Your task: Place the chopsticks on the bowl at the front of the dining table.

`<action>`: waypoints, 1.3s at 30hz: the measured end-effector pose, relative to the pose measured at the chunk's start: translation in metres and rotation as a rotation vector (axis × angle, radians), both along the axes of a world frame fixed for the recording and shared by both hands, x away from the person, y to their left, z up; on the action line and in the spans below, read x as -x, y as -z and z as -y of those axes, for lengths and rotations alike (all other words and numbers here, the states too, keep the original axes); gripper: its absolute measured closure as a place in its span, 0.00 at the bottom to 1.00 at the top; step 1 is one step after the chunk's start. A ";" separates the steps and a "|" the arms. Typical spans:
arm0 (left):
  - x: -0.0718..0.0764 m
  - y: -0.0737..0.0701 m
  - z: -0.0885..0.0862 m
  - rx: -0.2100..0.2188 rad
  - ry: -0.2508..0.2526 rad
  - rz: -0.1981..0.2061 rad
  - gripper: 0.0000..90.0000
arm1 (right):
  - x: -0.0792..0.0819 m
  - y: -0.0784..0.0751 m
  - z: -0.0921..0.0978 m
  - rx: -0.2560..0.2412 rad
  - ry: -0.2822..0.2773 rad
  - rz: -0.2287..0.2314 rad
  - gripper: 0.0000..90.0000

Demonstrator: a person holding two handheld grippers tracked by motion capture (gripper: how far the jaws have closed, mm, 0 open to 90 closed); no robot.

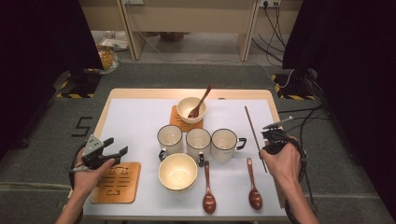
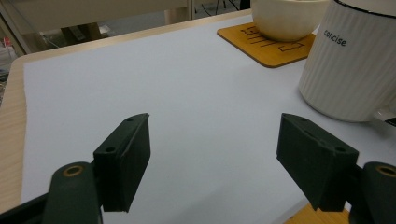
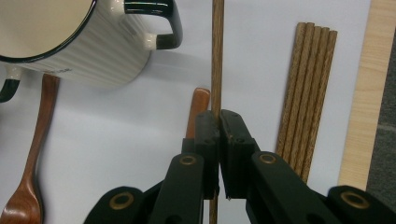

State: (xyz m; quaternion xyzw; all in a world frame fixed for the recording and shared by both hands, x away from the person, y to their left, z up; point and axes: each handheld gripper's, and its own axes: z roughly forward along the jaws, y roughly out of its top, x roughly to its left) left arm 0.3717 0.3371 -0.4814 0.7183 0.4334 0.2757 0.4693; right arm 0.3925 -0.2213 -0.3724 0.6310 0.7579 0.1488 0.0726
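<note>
The right gripper [image 3: 218, 122] had its jaws clamped on a single chopstick [image 3: 216, 51], lifted, it seemed, above the white mat [image 1: 135, 121] beside the mug [image 3: 70, 42], near four more chopsticks [image 3: 306, 88]. The left gripper [image 2: 215, 154] hung wide open and empty over the mat.

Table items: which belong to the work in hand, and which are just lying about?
In hand:
- single chopstick, clamped in the right tool
- bundle of chopsticks beside it
- left tool, open, holding nothing

Lying about:
- three mugs
- near bowl
- far bowl with spoon
- two spoons
- empty coaster
</note>
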 end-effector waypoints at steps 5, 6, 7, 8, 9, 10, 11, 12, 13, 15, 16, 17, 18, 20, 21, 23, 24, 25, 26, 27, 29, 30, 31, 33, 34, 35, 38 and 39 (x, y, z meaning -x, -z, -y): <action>0.001 0.000 -0.002 -0.002 -0.002 0.000 0.28 | -0.002 0.000 -0.002 -0.001 0.001 0.003 0.96; 0.002 -0.001 -0.002 -0.002 -0.004 0.004 0.28 | -0.002 0.000 -0.003 -0.003 0.001 0.003 0.96; 0.002 -0.001 -0.002 0.000 -0.005 0.005 0.28 | -0.003 -0.001 -0.003 0.000 -0.002 0.006 0.96; 0.002 -0.001 -0.002 0.000 -0.006 0.005 0.28 | -0.003 -0.001 -0.004 0.000 -0.002 0.004 0.96; 0.002 -0.001 -0.003 0.001 -0.007 0.005 0.28 | -0.004 -0.001 -0.004 0.001 -0.005 0.007 0.96; 0.002 -0.001 -0.003 -0.001 -0.007 0.003 0.28 | -0.004 -0.001 -0.004 0.000 -0.002 0.007 0.96; 0.002 -0.001 -0.004 -0.003 -0.007 0.002 0.28 | -0.005 -0.001 -0.004 -0.001 -0.003 0.005 0.96; 0.003 0.000 -0.004 -0.004 -0.007 0.001 0.28 | -0.006 -0.001 -0.004 -0.007 -0.003 0.004 0.96; 0.003 0.000 -0.004 -0.003 -0.008 0.001 0.28 | -0.006 -0.001 -0.005 -0.008 -0.007 0.004 0.96; 0.004 0.000 -0.004 -0.001 -0.009 0.000 0.28 | -0.008 -0.002 -0.005 -0.011 -0.005 0.002 0.96; 0.005 0.000 -0.004 -0.002 -0.008 0.000 0.28 | -0.009 -0.002 -0.005 -0.009 -0.006 0.002 0.96; 0.005 0.000 -0.004 -0.002 -0.007 0.000 0.28 | -0.010 -0.002 -0.006 -0.010 -0.001 0.001 0.96; 0.005 0.000 -0.004 -0.002 -0.007 0.001 0.28 | -0.010 -0.002 -0.006 -0.010 -0.002 0.002 0.96; 0.005 0.000 -0.005 0.000 -0.009 0.002 0.28 | -0.012 -0.003 -0.007 -0.009 -0.002 0.002 0.96; 0.006 0.000 -0.005 -0.001 -0.008 0.003 0.28 | -0.012 -0.003 -0.007 -0.008 -0.003 0.001 0.96; 0.006 -0.001 -0.005 0.001 -0.011 0.003 0.28 | -0.013 -0.003 -0.007 -0.005 -0.007 0.004 0.96; 0.006 -0.001 -0.006 0.001 -0.012 0.003 0.28 | -0.014 -0.003 -0.008 -0.007 -0.003 0.003 0.96; 0.006 -0.001 -0.006 0.002 -0.013 0.004 0.28 | -0.014 -0.004 -0.008 -0.007 -0.003 0.003 0.96; 0.006 -0.001 -0.006 0.000 -0.012 0.005 0.28 | -0.015 -0.004 -0.008 -0.005 -0.003 0.004 0.96; 0.006 -0.001 -0.006 0.001 -0.013 0.005 0.28 | -0.015 -0.004 -0.009 -0.004 -0.006 0.006 0.96; 0.006 -0.001 -0.005 0.001 -0.013 0.006 0.28 | -0.017 -0.005 -0.009 -0.002 -0.007 0.005 0.96; 0.006 -0.001 -0.005 0.001 -0.012 0.006 0.28 | -0.017 -0.005 -0.010 -0.003 -0.007 0.005 0.96; 0.006 -0.001 -0.005 -0.001 -0.012 0.006 0.28 | -0.018 -0.005 -0.010 -0.001 -0.008 0.006 0.96; 0.006 -0.001 -0.005 0.000 -0.010 0.005 0.28 | -0.019 -0.006 -0.011 -0.001 -0.010 0.007 0.96; 0.006 -0.001 -0.005 0.000 -0.010 0.005 0.28 | -0.020 -0.006 -0.012 -0.001 -0.009 0.006 0.96; 0.006 -0.001 -0.004 -0.001 -0.009 0.004 0.28 | -0.020 -0.006 -0.012 -0.002 -0.009 0.007 0.96; 0.007 -0.001 -0.004 -0.003 -0.006 0.000 0.28 | -0.022 -0.007 -0.014 -0.002 -0.008 0.004 0.96; 0.007 -0.001 -0.004 -0.003 -0.006 0.002 0.28 | -0.023 -0.007 -0.014 -0.002 -0.010 0.005 0.96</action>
